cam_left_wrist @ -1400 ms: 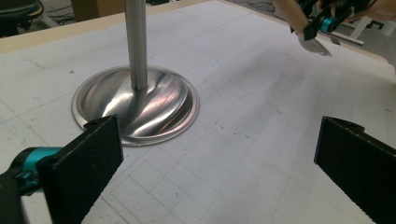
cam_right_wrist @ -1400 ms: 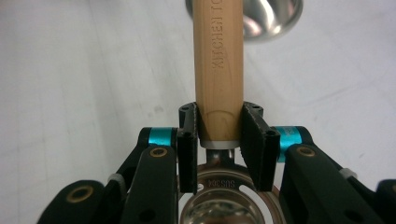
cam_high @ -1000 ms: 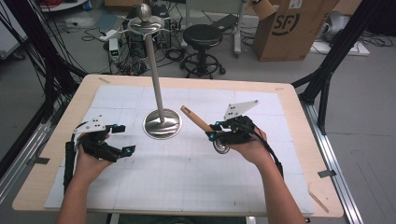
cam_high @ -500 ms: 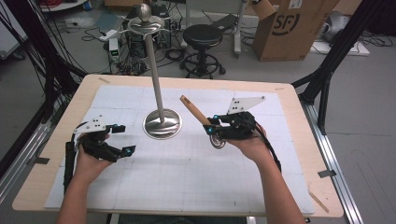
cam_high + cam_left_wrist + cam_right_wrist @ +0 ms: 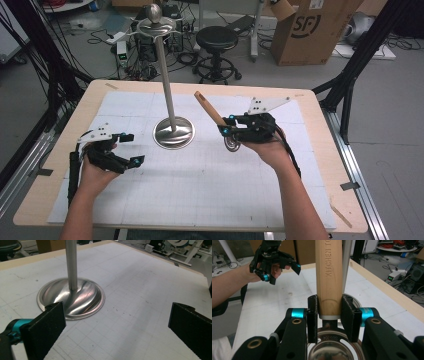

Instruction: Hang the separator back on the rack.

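Now, going from my left across to my right.
Left gripper [image 5: 116, 150]: I am holding it low over the white gridded mat [image 5: 200, 185], jaws standing wide apart with nothing between them; in the left gripper view they are framing bare mat just short of the stand's base.
Stand [image 5: 173, 132]: its round steel base is sitting on the surface between my two hands, and the thin post is rising straight up to a ball top [image 5: 154, 12].
Utensil [image 5: 209, 108]: I am carrying it clear of the mat, near the stand's right side; the wooden handle is pointing up and away toward the post, and the metal head [image 5: 231, 144] is hanging under the gripper.
Right gripper [image 5: 227, 125]: its jaws are clamping the lower end of the wooden handle [image 5: 328, 277], pads pressing both sides just above the metal collar.
Surface [image 5: 320, 150]: pale wood edge is showing around the mat.
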Action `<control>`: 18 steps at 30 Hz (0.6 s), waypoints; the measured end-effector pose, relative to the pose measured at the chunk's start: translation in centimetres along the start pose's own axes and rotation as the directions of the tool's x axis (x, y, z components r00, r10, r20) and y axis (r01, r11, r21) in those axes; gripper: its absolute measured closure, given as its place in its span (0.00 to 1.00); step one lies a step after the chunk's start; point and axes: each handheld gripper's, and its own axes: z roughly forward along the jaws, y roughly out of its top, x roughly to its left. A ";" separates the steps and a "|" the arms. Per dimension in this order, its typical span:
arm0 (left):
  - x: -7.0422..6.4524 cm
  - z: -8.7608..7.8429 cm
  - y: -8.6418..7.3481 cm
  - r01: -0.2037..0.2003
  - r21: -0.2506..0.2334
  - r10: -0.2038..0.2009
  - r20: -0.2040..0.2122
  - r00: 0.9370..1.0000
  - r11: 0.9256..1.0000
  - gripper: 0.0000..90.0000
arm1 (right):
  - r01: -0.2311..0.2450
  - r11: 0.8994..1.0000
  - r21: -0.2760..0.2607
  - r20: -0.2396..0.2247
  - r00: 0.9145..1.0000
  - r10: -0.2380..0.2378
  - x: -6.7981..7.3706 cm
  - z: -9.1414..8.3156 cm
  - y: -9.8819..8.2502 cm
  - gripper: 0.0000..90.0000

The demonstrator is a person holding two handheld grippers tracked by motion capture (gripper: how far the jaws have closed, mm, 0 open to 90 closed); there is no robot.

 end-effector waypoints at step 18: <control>0.1 0.0 0.0 0.005 0.000 -0.005 0.009 1.000 1.000 0.02 | 0.049 0.997 -0.052 0.011 0.999 -0.048 -0.8 -0.8 4.0 0.77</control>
